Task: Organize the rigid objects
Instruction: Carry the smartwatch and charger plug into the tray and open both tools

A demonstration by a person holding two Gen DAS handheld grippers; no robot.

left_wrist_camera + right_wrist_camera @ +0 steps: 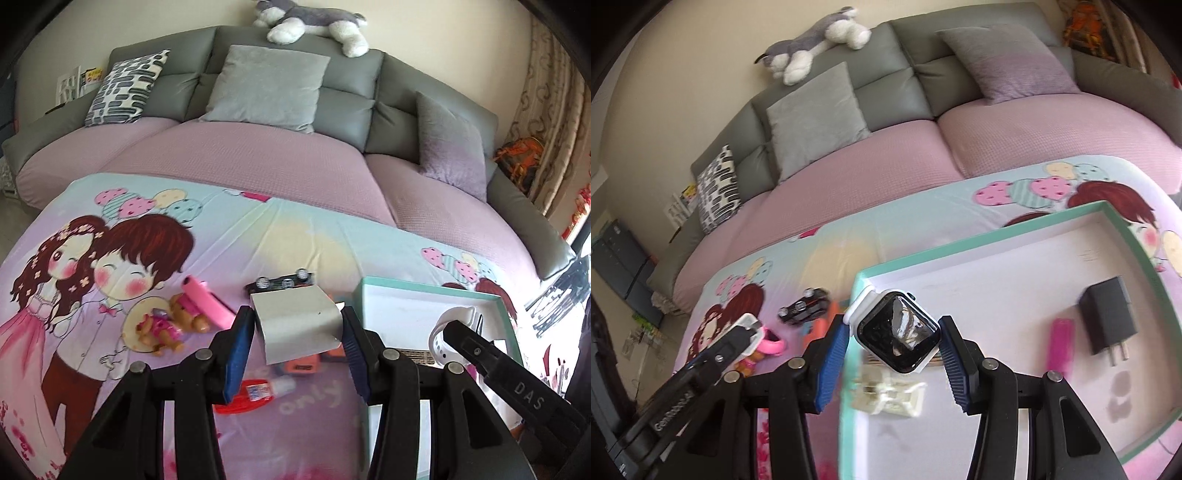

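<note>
A grey sofa (280, 96) is backing the cartoon-print tabletop (258, 236). The left claw (295, 332) is clamping a silver box (295, 321), with a toy car (280, 282) at its 12 o'clock. The right claw (894, 343) is gripping a smartwatch (897, 332) over the teal-rimmed tray (997, 236), a black charger (1108, 317) lying at its 3 o'clock

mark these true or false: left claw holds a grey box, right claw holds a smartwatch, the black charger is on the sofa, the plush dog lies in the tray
1. The left claw holds a grey box: true.
2. The right claw holds a smartwatch: true.
3. The black charger is on the sofa: false, it lies inside the teal tray.
4. The plush dog lies in the tray: false, it lies atop the sofa back.
</note>
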